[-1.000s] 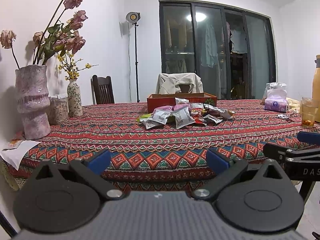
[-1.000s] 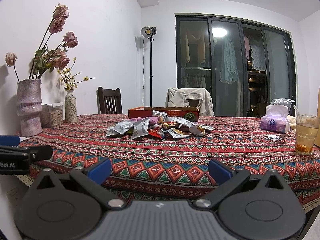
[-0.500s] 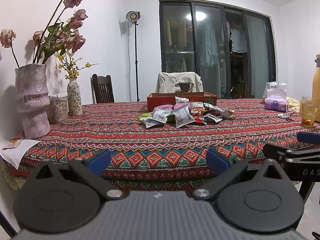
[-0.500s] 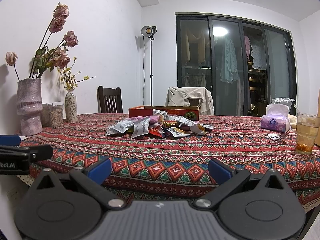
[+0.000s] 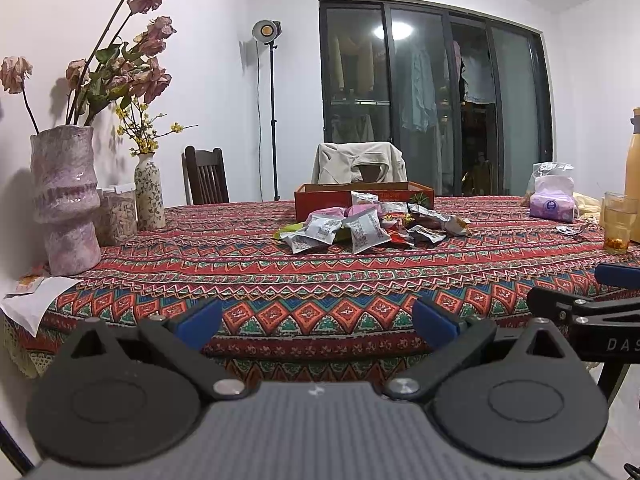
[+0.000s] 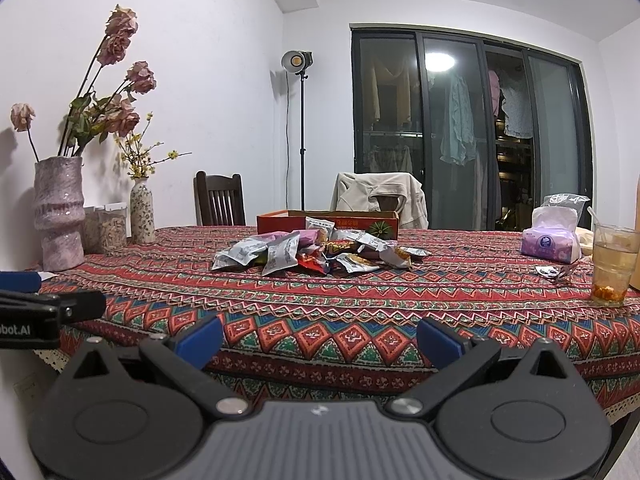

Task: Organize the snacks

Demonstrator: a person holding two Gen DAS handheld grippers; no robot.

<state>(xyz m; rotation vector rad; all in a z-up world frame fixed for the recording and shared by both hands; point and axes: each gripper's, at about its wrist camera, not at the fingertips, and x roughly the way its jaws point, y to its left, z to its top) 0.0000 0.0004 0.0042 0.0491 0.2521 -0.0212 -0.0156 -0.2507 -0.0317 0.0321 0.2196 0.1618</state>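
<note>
Nearest to the cameras, the left gripper and the right gripper hang side by side before the near edge of the surface, both with jaws spread wide and holding nothing. They are low, about level with the cloth edge, so a forward move without lifting first could push the fingers into the hanging tablecloth and drag it; this would pull everything on it.

Further in, on the right, a glass of drink stands near the edge, with a small torn wrapper and a pack of tissues just beside. The right gripper passes this side, so a wide swing could tip the glass and wet the cloth. On the left, a tall vase of dried flowers and a small vase stand near the wall; I judge them safe unless the left gripper goes far out.

In the middle lies the pile of snack packets, loose and overlapping, touching the front of the red box behind it. The packets are slippery foil, so a grip on one corner may slide off, or lift two at once. A push into the pile could also scatter packets, or shove the light box away.
</note>
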